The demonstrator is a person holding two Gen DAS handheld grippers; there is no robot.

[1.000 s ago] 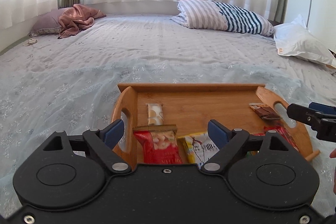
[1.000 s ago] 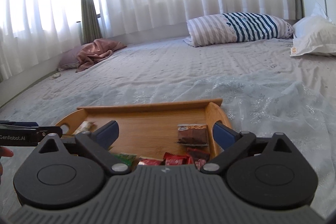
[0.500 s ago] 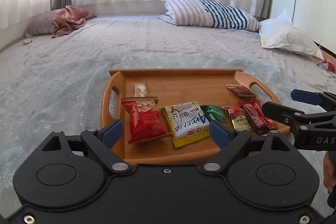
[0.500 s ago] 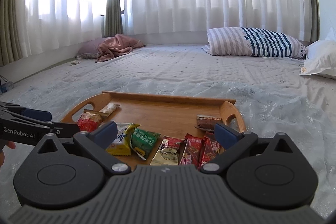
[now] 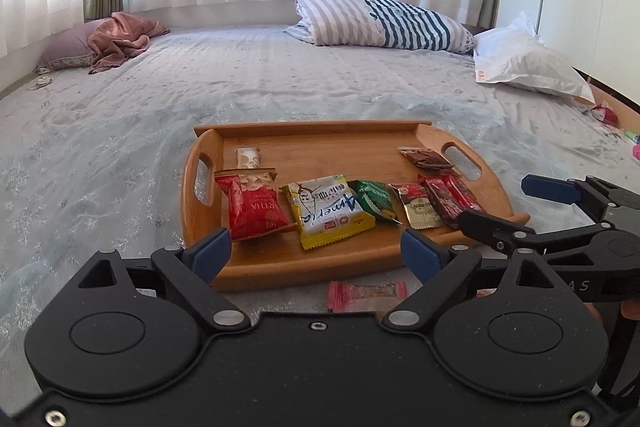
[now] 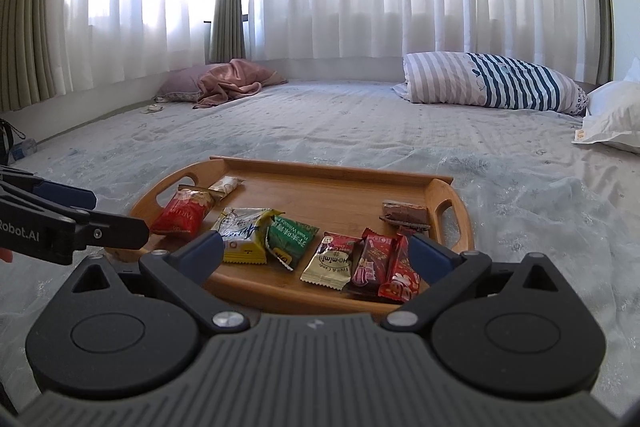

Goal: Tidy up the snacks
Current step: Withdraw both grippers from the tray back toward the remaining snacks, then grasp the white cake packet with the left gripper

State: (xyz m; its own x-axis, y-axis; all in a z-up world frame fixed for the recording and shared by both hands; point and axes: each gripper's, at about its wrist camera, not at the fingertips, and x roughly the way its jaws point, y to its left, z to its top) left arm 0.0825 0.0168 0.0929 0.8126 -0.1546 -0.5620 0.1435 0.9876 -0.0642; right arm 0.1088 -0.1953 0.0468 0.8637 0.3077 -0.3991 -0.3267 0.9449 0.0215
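Oval bamboo tray with cut-out handles (image 5: 436, 143) sits on the pale patterned bed, toward its near edge, carrying a row of snack packets along its near rim: red bag (image 5: 252, 205), yellow-and-white packet (image 5: 326, 213), green packet (image 5: 374, 199), gold sachet (image 5: 420, 211), dark red bars (image 5: 452, 197). One pink wrapped bar (image 5: 366, 294) lies off the tray on the bed, just beside the near rim. Left gripper (image 5: 316, 253) has its jaws wide and empty; right gripper (image 6: 316, 253) likewise spread, nothing between the pads. Judged step: collect the stray pink bar. Advice: dip the left gripper steeply, straddle the bar across its narrow width, pinch the wrapper without snagging the bedcover, then lay it in the bare far half of the tray.
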